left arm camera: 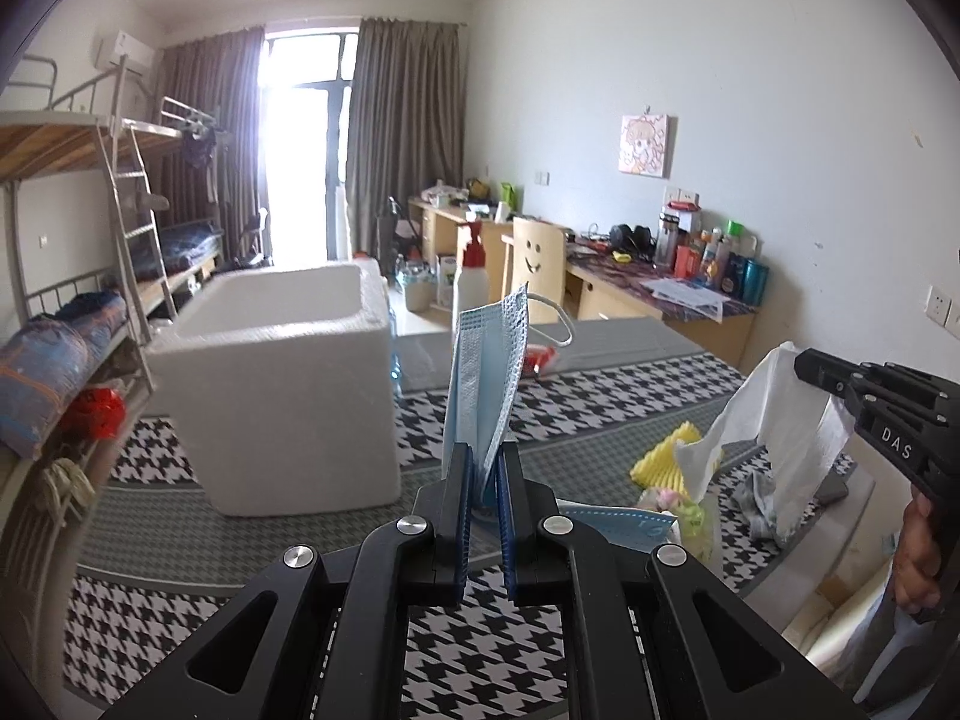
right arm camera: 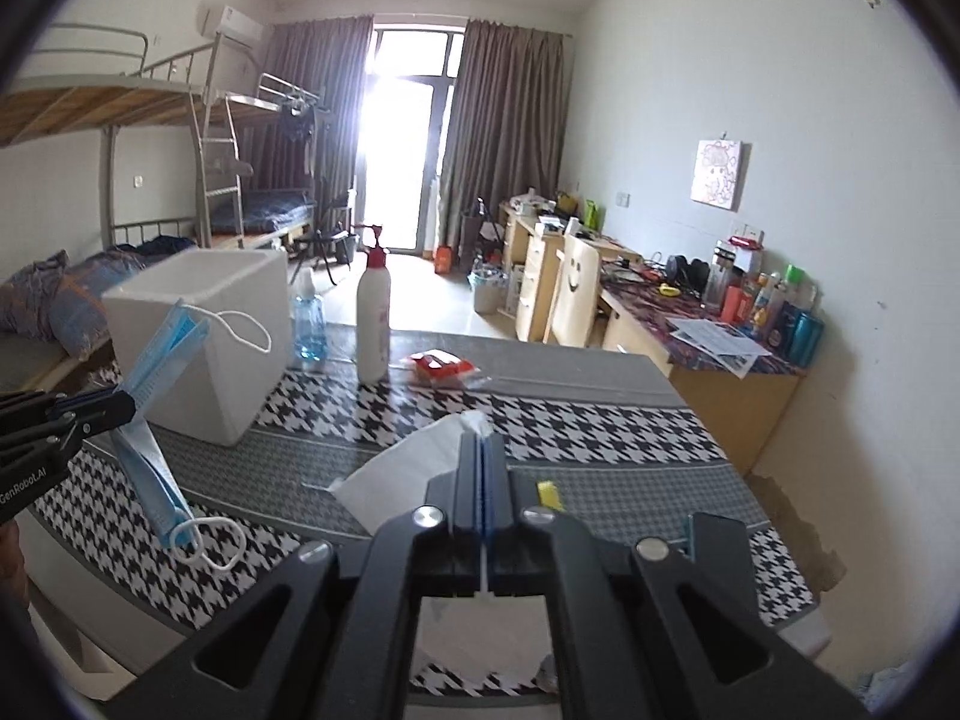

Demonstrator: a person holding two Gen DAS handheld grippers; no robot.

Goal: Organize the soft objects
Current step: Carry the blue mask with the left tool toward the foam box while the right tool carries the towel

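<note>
My left gripper (left arm camera: 483,462) is shut on a blue face mask (left arm camera: 486,372) and holds it upright above the houndstooth table (left arm camera: 540,408). The mask (right arm camera: 157,396) and the left gripper (right arm camera: 123,405) also show at the left of the right wrist view. My right gripper (right arm camera: 483,450) is shut on a white tissue (right arm camera: 414,468), held above the table (right arm camera: 600,420); the tissue (left arm camera: 774,420) hangs from that gripper (left arm camera: 804,366) at the right of the left wrist view. A white foam box (left arm camera: 282,384), open at the top, stands on the table's left (right arm camera: 204,336). A second blue mask (left arm camera: 624,525), a yellow sponge (left arm camera: 663,462) and a grey cloth (left arm camera: 759,498) lie below the tissue.
A white pump bottle (right arm camera: 373,318), a blue-liquid bottle (right arm camera: 309,318) and a red-and-white packet (right arm camera: 441,367) stand at the table's far edge. A bunk bed (left arm camera: 72,300) is left of the table. A cluttered desk (right arm camera: 708,330) and a chair (right arm camera: 573,294) are at the right wall.
</note>
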